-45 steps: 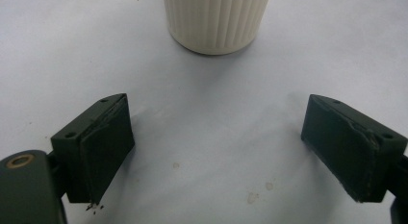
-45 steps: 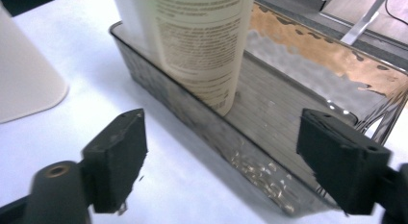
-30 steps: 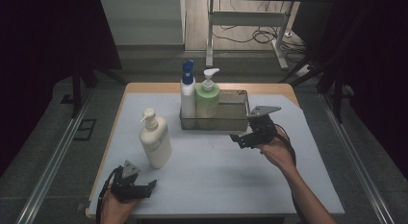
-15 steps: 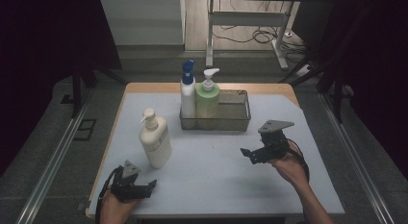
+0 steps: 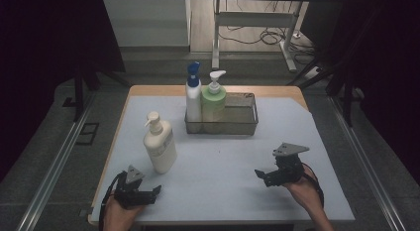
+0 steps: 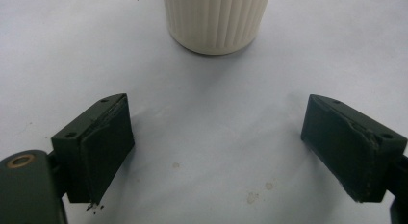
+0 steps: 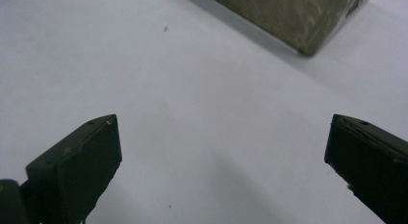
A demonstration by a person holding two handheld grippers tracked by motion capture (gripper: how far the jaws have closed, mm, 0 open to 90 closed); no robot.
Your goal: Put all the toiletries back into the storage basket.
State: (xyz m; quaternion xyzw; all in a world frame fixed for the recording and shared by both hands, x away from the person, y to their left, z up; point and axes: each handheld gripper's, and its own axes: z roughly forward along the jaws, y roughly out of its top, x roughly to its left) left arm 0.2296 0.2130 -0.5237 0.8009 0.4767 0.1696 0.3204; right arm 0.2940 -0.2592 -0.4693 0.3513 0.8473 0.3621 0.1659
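Note:
A cream pump bottle [image 5: 159,143] stands alone on the white table mat at the left. Its ribbed base [image 6: 216,19] rises just beyond my left gripper [image 6: 219,154], whose jaws stand wide apart with nothing between them. That left gripper [image 5: 154,190] rests near the front left edge, below the bottle. A wire basket [image 5: 233,122] at the back holds a white bottle with a blue pump [image 5: 193,94] and a green bottle with a white pump [image 5: 214,99]. My right gripper [image 5: 261,175] is low at the front right, open and empty. The basket's corner [image 7: 308,17] lies ahead of my right gripper [image 7: 223,156].
The white mat [image 5: 223,156] covers a wooden table [image 5: 153,90]. Dark floor, metal rails and a table frame with cables [image 5: 257,23] lie beyond the far edge. The basket's right half holds nothing.
My right gripper has drawn back from beside the basket towards the front right of the table and come lower. The left gripper has stayed put.

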